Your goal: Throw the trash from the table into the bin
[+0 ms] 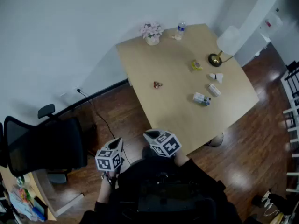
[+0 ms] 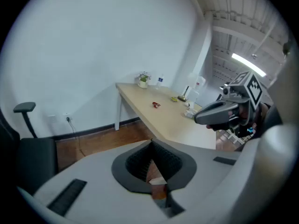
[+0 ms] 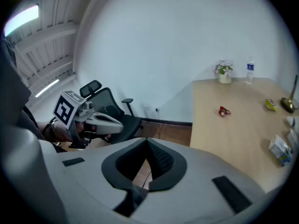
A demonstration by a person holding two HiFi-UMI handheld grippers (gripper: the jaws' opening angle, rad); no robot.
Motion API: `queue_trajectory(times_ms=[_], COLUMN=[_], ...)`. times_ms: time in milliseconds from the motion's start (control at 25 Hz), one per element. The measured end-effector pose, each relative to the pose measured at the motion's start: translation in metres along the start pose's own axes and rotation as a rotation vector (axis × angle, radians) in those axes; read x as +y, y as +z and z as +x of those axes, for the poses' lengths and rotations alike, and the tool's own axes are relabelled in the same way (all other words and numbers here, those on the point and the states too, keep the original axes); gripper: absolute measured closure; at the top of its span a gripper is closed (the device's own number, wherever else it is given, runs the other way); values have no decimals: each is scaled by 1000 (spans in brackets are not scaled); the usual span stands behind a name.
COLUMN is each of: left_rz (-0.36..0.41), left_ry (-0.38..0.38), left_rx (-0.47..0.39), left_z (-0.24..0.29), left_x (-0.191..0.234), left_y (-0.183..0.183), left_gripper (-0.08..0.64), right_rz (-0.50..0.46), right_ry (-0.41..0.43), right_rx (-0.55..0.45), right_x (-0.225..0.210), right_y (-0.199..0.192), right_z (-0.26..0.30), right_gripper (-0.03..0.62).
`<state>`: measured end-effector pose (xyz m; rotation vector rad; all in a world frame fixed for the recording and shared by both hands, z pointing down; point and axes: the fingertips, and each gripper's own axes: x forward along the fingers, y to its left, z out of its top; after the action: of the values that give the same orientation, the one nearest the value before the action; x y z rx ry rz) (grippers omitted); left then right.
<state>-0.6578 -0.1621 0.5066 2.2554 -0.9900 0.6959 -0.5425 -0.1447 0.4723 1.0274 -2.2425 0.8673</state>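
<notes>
The left gripper (image 2: 152,146) and right gripper (image 3: 146,143) hang side by side just off the near edge of the light wooden table (image 1: 173,111). Both point downward, and each has its jaws together with nothing between them.

The trash lies well away from them on the tabletop. A small red wrapper (image 1: 158,84) sits near the middle. Toward the right are a yellow wrapper (image 1: 196,65), a white crumpled scrap (image 1: 216,77), a white packet (image 1: 214,89) and a blue-and-white packet (image 1: 202,98).

At the far edge stand a white pot of pink flowers (image 1: 152,32) and a clear plastic bottle (image 1: 180,30). A brass-based lamp with a white shade (image 1: 216,59) stands far right. A black office chair (image 1: 44,146) is on the left.
</notes>
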Motion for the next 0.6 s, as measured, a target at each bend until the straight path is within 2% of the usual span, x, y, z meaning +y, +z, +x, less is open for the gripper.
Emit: queue_trajectory(times_ms=[240, 600], left_rz=[48, 109], left_ry=[-18, -123], left_rx=[28, 70], left_z=[33, 60], left_x=[-43, -89], left_y=[19, 33], left_gripper=[554, 554], right_rz=[100, 168], right_ry=[-106, -190], right_rx=[-18, -64], right_x=[-53, -75], right_y=[-22, -37], right_z=[-39, -68], right_gripper=[588, 588])
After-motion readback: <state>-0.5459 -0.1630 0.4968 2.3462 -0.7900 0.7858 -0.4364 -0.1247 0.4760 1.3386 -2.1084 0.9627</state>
